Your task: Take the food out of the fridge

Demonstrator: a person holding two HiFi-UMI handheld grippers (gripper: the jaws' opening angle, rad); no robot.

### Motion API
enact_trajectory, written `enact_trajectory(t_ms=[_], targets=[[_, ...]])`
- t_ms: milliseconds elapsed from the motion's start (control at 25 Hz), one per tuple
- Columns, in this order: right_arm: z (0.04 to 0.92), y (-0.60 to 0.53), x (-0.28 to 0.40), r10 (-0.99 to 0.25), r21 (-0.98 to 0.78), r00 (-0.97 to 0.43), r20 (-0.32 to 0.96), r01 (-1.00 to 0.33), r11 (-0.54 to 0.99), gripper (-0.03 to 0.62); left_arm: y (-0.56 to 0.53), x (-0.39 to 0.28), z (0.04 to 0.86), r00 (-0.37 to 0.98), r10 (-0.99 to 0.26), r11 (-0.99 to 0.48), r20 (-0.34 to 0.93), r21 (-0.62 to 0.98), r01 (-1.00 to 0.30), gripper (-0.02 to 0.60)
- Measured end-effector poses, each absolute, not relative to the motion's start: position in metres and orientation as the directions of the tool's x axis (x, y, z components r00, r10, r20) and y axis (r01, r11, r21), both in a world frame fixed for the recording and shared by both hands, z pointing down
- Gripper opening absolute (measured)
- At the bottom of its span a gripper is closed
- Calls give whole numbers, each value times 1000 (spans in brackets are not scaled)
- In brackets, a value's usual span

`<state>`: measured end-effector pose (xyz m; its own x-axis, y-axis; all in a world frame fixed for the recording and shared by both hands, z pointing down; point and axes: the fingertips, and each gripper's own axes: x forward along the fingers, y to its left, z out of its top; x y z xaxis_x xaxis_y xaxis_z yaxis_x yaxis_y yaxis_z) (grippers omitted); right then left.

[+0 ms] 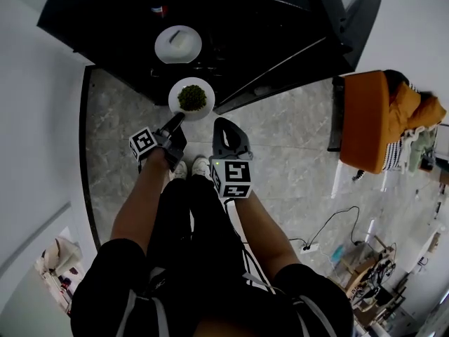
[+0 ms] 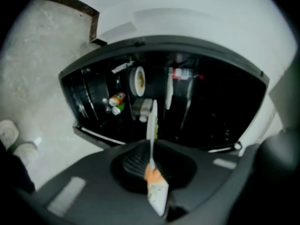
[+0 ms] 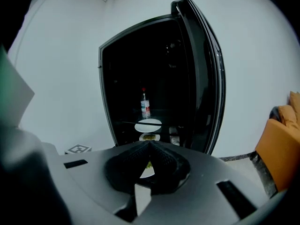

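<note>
Left tool (image 1: pixel 175 123): its jaws are closed narrow on the rim of a white plate (image 1: pixel 210 93). In the left gripper view the plate stands edge-on between the two jaws.
Right tool (image 1: pixel 223 126): the jaws are pressed together and nothing is between them. It is held just beside the left tool, to its right, and it points at the fridge.
Food: a heap of chopped green food (image 1: pixel 191 97) lies in the middle of the held plate.
Place of the plate: in the air at the front edge of the open fridge (image 3: pixel 126 74). I cannot tell if it is fully clear of the shelf.
Inside the fridge: a second white plate (image 1: pixel 165 48) rests on a shelf further in, and a bottle (image 3: pixel 145 106) with a red cap stands behind it. Some small cans (image 2: pixel 117 99) lie to one side.
Door: the fridge door (image 3: pixel 206 74) stands wide open on the right side.
Person: stands in front of the fridge with both bare forearms stretched forward. The white shoes (image 1: pixel 201 166) are on the grey stone floor (image 1: pixel 280 139).
Room: an orange seat (image 1: pixel 365 121) stands to the right, well apart from the fridge.
</note>
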<state>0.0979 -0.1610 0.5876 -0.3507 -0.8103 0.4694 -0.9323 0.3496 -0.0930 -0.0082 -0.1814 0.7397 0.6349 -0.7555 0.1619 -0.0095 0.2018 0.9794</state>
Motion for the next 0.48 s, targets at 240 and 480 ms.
enact_trajectory(t_ms=[240, 480], targets=[[525, -164, 97, -829, -74, -325, 456, -942, 328, -2, -141, -19, 646, 691, -705, 186, 160, 982, -37, 14], [467, -164, 104, -869, -49, -264, 419, -962, 269, -1, -123, -27, 541, 692, -706, 167, 150, 985, -44, 14]])
